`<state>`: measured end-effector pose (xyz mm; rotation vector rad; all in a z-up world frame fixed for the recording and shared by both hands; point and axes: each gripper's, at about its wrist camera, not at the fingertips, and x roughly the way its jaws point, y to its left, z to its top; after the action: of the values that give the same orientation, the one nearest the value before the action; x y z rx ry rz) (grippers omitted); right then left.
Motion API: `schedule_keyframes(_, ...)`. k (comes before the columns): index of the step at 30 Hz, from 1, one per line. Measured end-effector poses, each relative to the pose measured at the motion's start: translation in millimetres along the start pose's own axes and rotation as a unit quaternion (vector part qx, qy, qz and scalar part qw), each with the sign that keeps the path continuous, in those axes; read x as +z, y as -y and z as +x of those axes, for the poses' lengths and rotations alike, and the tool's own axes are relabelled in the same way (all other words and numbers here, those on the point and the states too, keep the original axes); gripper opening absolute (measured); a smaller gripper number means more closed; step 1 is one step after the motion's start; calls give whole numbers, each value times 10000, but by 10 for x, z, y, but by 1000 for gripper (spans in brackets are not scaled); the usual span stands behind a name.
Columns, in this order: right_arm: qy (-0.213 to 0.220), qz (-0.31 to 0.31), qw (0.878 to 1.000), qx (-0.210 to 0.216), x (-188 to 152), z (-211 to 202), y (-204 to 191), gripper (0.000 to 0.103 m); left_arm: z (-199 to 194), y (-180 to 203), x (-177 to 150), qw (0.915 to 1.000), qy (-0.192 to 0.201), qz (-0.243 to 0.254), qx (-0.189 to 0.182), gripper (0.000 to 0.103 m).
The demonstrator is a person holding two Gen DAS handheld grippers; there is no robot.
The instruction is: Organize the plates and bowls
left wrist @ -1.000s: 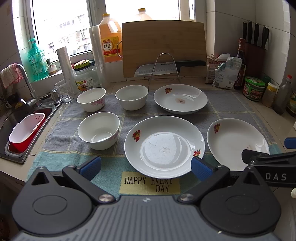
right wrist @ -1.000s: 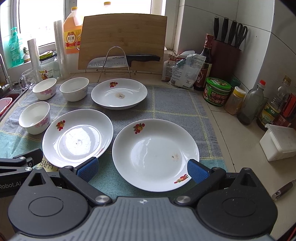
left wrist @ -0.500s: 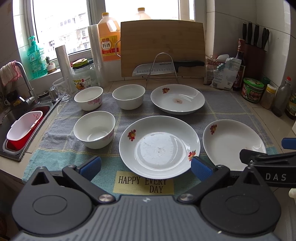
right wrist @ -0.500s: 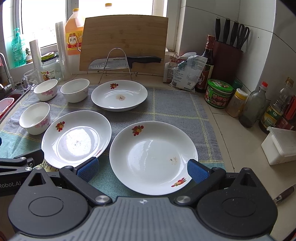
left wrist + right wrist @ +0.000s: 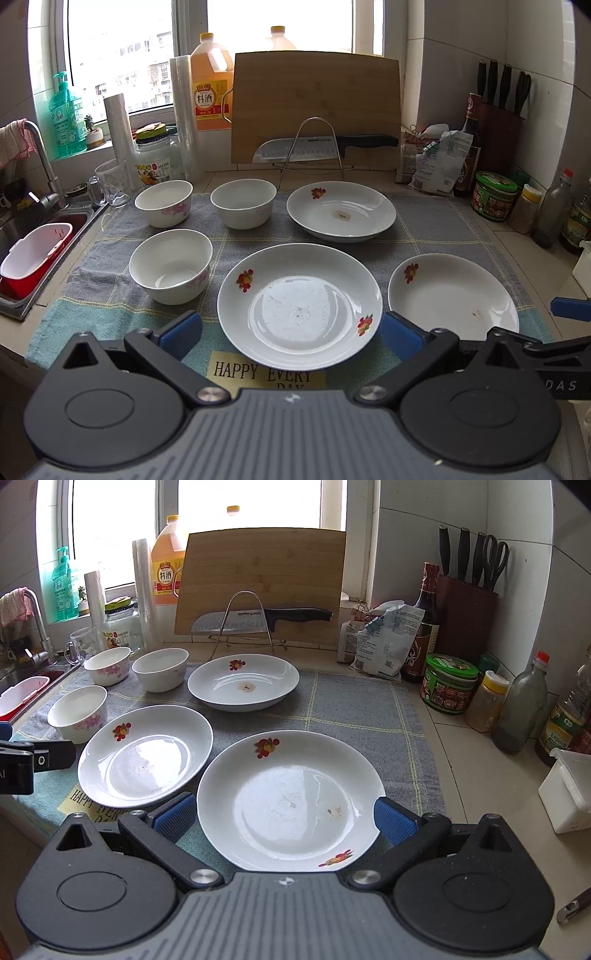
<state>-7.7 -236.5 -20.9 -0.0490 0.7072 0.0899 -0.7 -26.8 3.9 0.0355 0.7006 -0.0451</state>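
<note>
Where the counter meets tiled wall, a mat lies.

Three white flower-print plates upright, apart on cloth: two in near row, one behind, brown-stained; three white bowls upright, unstacked, to their left

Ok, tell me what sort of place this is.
A home kitchen counter, most likely: a sink with a tap at the left, a knife block by the tiled wall, and a cutting board leaning below the window.
</note>
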Motion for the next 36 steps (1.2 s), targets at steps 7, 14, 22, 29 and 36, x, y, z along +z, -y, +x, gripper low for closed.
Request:
schedule_keyframes(7,-188,-13,9994,284,-262,125,232,103,88,26,-27,9998,-170,-73,-84,102)
schedule_keyframes(14,-310,-177,9974,634,-443,250,254,103,177,70,-5,9997,-189,71,-149,102)
schedule_keyframes(22,-516,-317,9972,440,-572,562,216,103,432,241,129,9961,-163,661,-553,102)
schedule_keyframes(29,-454,-303,9982,261,-580,729,237,103,843,406,390,9814,-426,1227,-1413,102)
schedule_keyframes(36,-269,-234,9992,199,-598,748,236,103,1269,567,632,9529,-745,1864,-2272,102)
